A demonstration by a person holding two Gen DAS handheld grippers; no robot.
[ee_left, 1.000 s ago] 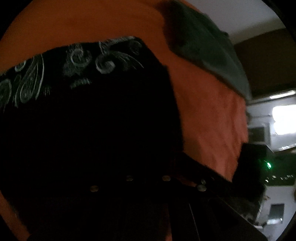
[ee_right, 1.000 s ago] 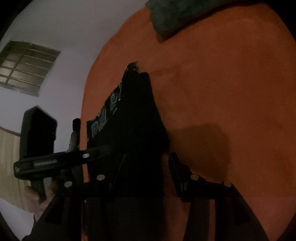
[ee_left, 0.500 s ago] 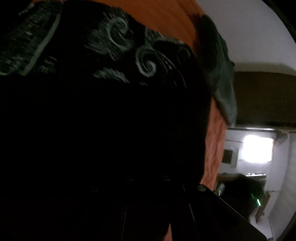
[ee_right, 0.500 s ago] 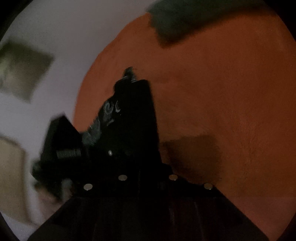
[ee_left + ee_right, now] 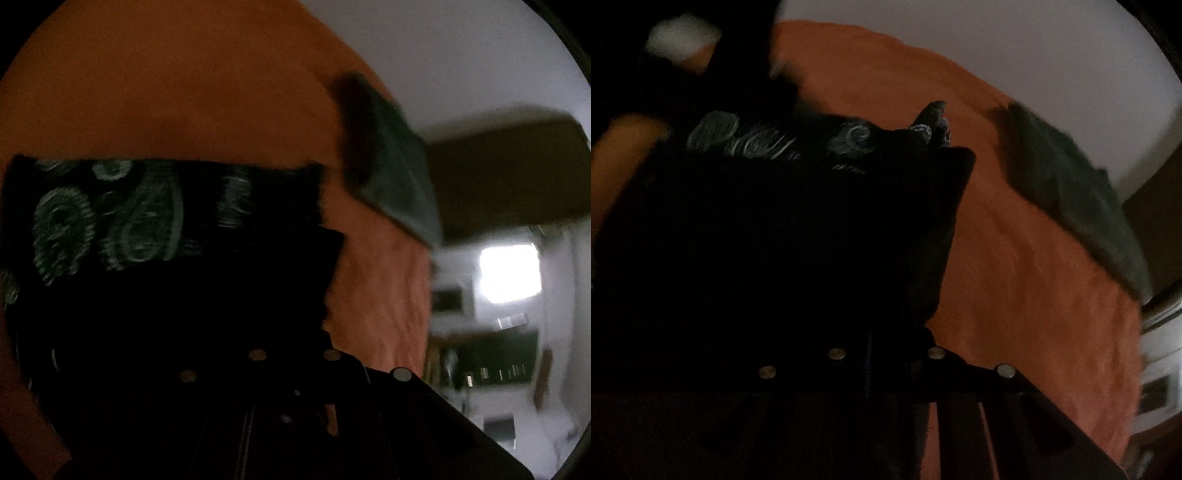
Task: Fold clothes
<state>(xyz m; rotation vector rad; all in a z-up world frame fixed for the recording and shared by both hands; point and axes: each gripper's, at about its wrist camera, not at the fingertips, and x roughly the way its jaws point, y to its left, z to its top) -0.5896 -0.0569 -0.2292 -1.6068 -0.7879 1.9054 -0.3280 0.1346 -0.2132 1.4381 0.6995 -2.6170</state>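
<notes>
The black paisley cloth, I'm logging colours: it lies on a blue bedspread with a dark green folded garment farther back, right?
Not blue: the bedspread is orange, as the left wrist view shows. The black paisley cloth does lie on it, with the dark green folded garment farther back.

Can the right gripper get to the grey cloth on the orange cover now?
Probably not yet. The right gripper is shut on the black garment; the grey cloth lies apart across bare orange cover.

Pale wall [image 5: 461, 62], bright window [image 5: 509, 273], perhaps dark shelving [image 5: 495, 358] below.
</notes>
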